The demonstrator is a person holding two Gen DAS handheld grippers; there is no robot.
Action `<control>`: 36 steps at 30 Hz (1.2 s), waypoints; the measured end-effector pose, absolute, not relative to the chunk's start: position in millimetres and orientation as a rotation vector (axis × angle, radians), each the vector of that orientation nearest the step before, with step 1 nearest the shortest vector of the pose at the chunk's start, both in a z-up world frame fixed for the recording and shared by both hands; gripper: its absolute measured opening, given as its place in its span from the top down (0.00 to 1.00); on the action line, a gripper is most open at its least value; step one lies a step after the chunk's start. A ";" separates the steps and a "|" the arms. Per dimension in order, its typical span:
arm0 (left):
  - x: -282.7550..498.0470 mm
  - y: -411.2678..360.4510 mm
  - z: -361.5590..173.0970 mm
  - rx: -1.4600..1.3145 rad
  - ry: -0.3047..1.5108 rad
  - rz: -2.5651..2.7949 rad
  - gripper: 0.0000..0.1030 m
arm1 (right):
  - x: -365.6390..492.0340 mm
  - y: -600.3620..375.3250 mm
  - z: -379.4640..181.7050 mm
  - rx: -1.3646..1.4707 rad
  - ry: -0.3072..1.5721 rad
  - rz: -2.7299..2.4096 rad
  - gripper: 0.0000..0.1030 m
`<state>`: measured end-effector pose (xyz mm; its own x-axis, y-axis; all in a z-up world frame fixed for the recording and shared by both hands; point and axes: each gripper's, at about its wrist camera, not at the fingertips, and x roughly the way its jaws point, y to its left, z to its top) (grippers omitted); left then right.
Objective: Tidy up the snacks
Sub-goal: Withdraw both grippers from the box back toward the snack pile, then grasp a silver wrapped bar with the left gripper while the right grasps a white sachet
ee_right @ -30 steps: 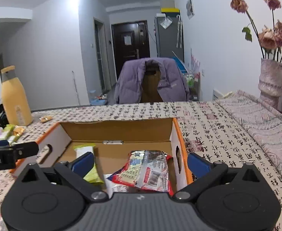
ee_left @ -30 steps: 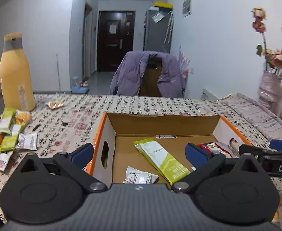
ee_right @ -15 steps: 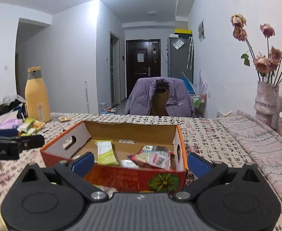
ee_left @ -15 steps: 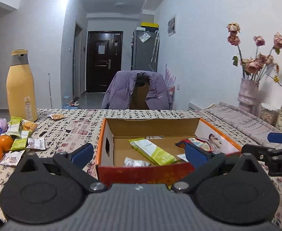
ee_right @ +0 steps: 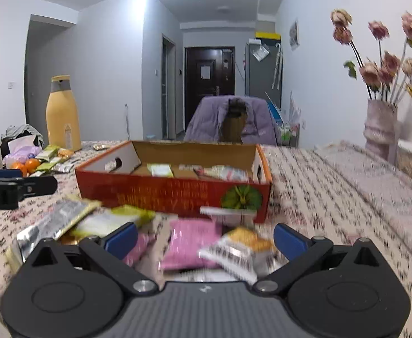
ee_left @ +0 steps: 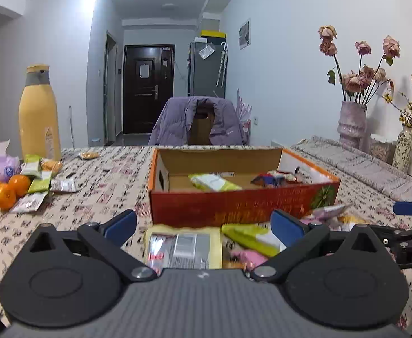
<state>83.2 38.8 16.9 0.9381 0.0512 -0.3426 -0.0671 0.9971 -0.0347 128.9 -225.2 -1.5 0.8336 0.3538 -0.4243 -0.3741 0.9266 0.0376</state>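
An open red-and-orange cardboard box (ee_left: pixel 242 202) (ee_right: pixel 175 194) stands on the patterned tablecloth with a green bar (ee_left: pixel 214 183) and other snack packets inside. Loose snacks lie in front of it: a yellow packet (ee_left: pixel 183 248), a green-white bar (ee_left: pixel 251 238), a pink packet (ee_right: pixel 191 245) and an orange-white packet (ee_right: pixel 239 250). My left gripper (ee_left: pixel 203 225) is open and empty, low over the yellow packet. My right gripper (ee_right: pixel 204 238) is open and empty, low over the pink packet.
A tall yellow bottle (ee_left: pixel 38 115) stands at the far left with oranges (ee_left: pixel 6 191) and more snack packets (ee_left: pixel 39 186) beside it. A vase of dried roses (ee_left: pixel 352 124) stands at the right. A chair with a purple jacket (ee_left: pixel 197 124) is behind the table.
Both grippers have drawn back and down from over the box toward me. The loose snacks in front of the box have come into view between the fingers.
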 end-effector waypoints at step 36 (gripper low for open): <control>68.3 38.7 -10.6 -0.100 0.437 0.047 0.00 | 150.1 -220.3 -45.2 -0.045 0.638 0.322 0.25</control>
<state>68.3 38.7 -10.6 0.9051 0.0243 -0.4244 -0.0671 0.9940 -0.0863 150.1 -220.3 -45.2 0.7553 0.2812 -0.5920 -0.3085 0.9495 0.0575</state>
